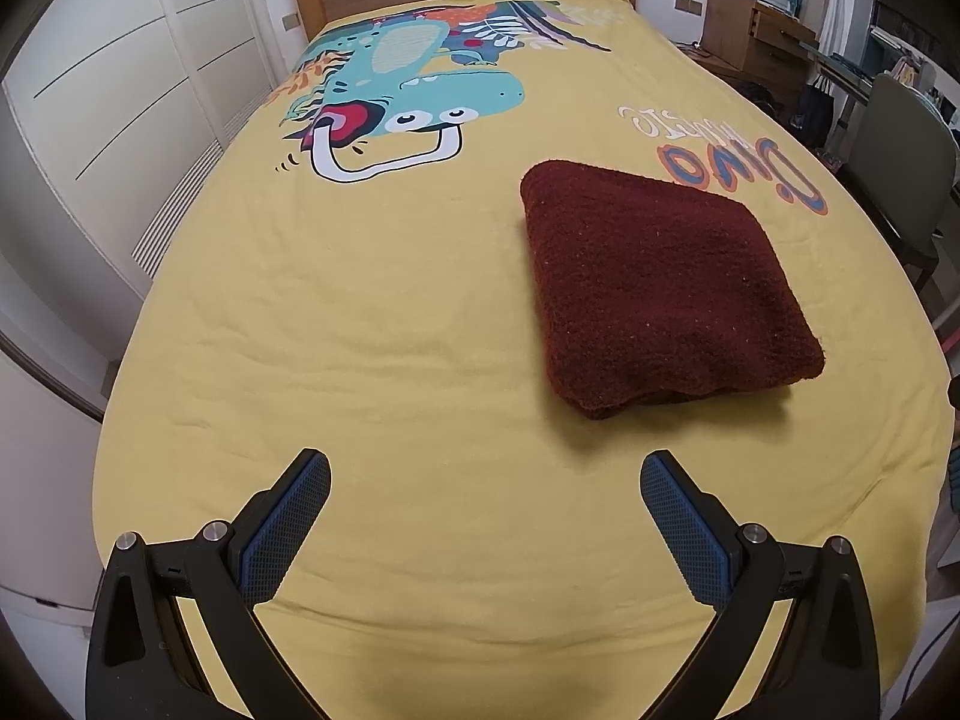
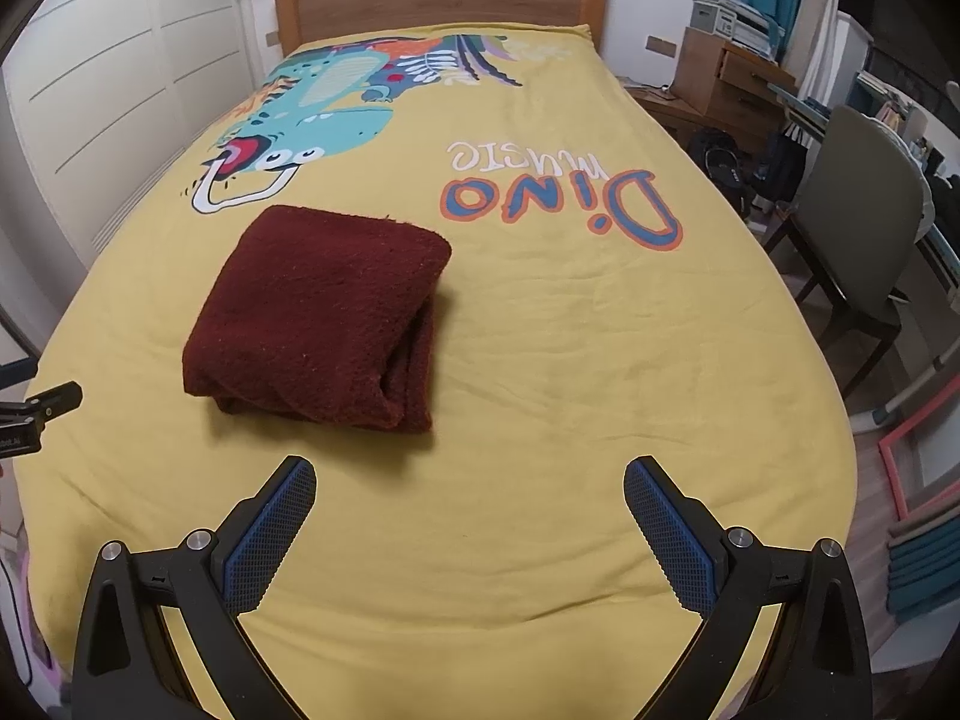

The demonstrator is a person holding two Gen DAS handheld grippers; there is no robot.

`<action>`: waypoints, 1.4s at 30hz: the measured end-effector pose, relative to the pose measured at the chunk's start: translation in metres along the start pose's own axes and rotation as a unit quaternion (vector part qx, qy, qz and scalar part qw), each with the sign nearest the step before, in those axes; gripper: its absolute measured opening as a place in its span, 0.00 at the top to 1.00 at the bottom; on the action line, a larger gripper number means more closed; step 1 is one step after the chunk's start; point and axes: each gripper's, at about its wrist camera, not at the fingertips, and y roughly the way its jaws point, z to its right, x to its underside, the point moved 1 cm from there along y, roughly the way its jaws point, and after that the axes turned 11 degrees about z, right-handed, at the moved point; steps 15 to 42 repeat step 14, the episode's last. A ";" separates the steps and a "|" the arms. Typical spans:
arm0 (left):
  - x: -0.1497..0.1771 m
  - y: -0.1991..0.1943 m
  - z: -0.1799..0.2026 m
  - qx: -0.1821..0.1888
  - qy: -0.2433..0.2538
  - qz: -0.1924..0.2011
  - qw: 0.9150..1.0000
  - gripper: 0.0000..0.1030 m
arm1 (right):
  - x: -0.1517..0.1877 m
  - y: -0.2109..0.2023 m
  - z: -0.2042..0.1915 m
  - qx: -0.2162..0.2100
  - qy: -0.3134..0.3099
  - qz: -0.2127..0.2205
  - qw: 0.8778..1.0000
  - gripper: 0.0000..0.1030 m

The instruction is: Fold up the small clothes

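A dark red knitted garment [image 1: 666,288] lies folded on the yellow dinosaur-print bedspread [image 1: 372,312]. The left gripper [image 1: 485,480] and right gripper [image 2: 469,480] hover spread wide (both empty), apart from it.

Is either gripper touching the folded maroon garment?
Apart. Each wrist view shows yellow bedsheet between the garment and the open left gripper and right gripper.

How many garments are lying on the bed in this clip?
1: a folded dark red knitted garment on the yellow dinosaur-print bedspread, ahead of both grippers. Nothing else shows; anything beneath it stays hidden.
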 end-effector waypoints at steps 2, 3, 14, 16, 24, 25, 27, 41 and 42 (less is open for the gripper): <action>0.000 0.000 0.000 0.001 -0.002 0.000 1.000 0.01 | 0.000 0.000 0.000 0.001 -0.001 0.000 1.000 0.00; 0.000 0.000 -0.001 0.002 -0.002 -0.001 1.000 0.01 | 0.000 0.000 -0.001 0.002 -0.002 0.000 1.000 0.00; 0.000 0.001 0.000 0.007 -0.006 -0.003 1.000 0.01 | 0.003 0.005 0.002 0.000 0.000 -0.008 1.000 0.00; 0.000 0.001 0.000 0.007 -0.006 -0.003 1.000 0.01 | 0.003 0.005 0.002 0.000 0.000 -0.008 1.000 0.00; 0.000 0.001 0.000 0.007 -0.006 -0.003 1.000 0.01 | 0.003 0.005 0.002 0.000 0.000 -0.008 1.000 0.00; 0.000 0.001 0.000 0.007 -0.006 -0.003 1.000 0.01 | 0.003 0.005 0.002 0.000 0.000 -0.008 1.000 0.00; 0.000 0.001 0.000 0.007 -0.006 -0.003 1.000 0.01 | 0.003 0.005 0.002 0.000 0.000 -0.008 1.000 0.00; 0.000 0.001 0.000 0.007 -0.006 -0.003 1.000 0.01 | 0.003 0.005 0.002 0.000 0.000 -0.008 1.000 0.00; 0.000 0.001 0.000 0.007 -0.006 -0.003 1.000 0.01 | 0.003 0.005 0.002 0.000 0.000 -0.008 1.000 0.00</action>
